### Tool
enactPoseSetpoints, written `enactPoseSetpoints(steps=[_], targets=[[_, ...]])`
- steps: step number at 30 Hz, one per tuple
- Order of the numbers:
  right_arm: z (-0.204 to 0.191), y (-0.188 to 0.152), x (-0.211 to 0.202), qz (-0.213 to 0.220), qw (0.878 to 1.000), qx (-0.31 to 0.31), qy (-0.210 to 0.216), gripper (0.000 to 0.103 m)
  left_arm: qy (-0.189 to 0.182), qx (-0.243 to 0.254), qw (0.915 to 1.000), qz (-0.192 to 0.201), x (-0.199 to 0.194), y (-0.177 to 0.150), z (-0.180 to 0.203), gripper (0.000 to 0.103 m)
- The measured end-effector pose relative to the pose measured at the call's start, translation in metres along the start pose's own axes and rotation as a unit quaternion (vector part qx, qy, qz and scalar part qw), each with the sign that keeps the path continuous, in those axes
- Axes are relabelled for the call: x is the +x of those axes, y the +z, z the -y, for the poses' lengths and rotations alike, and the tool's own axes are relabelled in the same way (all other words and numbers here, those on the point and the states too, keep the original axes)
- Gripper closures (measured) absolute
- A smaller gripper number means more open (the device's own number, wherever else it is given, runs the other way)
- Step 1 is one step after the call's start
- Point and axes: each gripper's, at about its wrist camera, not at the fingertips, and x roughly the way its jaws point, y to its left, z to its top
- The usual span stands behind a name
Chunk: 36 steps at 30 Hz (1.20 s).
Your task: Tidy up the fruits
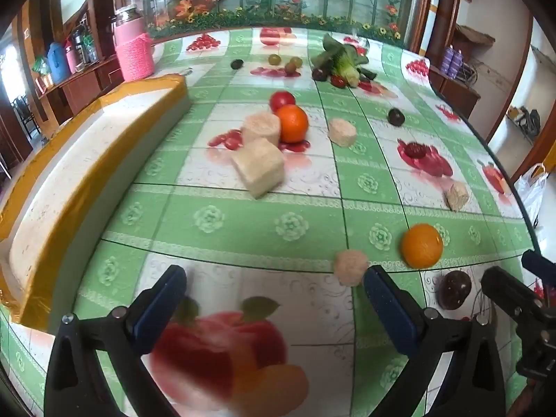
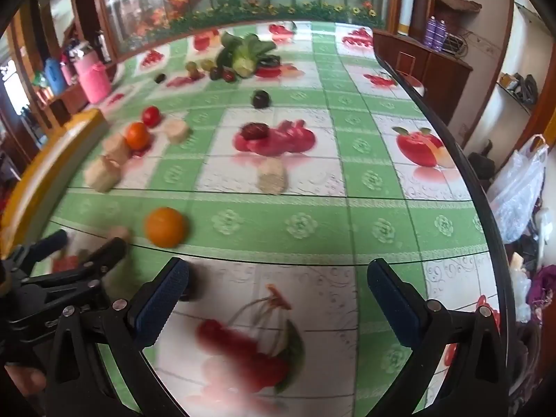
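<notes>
Fruits lie scattered on a green-and-white printed tablecloth (image 1: 243, 229). A near orange (image 1: 421, 245) (image 2: 165, 226) sits right of my open, empty left gripper (image 1: 274, 295). A dark round fruit (image 1: 453, 289) lies beside it. A far orange (image 1: 293, 123) (image 2: 137, 135) and a red tomato (image 1: 281, 100) (image 2: 150, 115) sit mid-table. Dark plums (image 1: 395, 116) (image 2: 260, 99), a dark red fruit (image 1: 415, 150) (image 2: 255, 130) and grapes (image 1: 274, 59) lie farther back. My right gripper (image 2: 278, 288) is open and empty over the near table.
A white foam tray with a yellow rim (image 1: 87, 160) runs along the left. Several beige foam blocks (image 1: 259, 166) (image 2: 272, 175) lie among the fruit. Leafy greens (image 1: 342, 60) (image 2: 245, 54) and a pink container (image 1: 133, 52) stand at the back. The table edge (image 2: 462, 160) curves along the right.
</notes>
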Motion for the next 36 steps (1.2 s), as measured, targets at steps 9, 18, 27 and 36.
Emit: enactPoseSetpoints(steps=[9,18,27,36], targets=[[-0.033,-0.007,-0.057,0.078,0.996,-0.029,-0.044,0.000,0.011,-0.001,0.9980,0.061,-0.054,-0.002,-0.030,0.000],[-0.048,-0.016,-0.077,0.116,0.992,-0.025,-0.046,0.000,0.004,0.003,0.9910,0.134,-0.081,-0.011,-0.036,0.000],[-0.046,-0.021,-0.078,0.114,0.992,-0.016,-0.052,0.000,-0.003,0.007,0.9902,0.139,-0.085,-0.011,-0.036,0.000],[-0.045,-0.026,-0.083,0.119,0.991,-0.012,-0.056,0.000,0.007,0.014,0.9888,0.149,-0.091,-0.011,-0.039,0.000]])
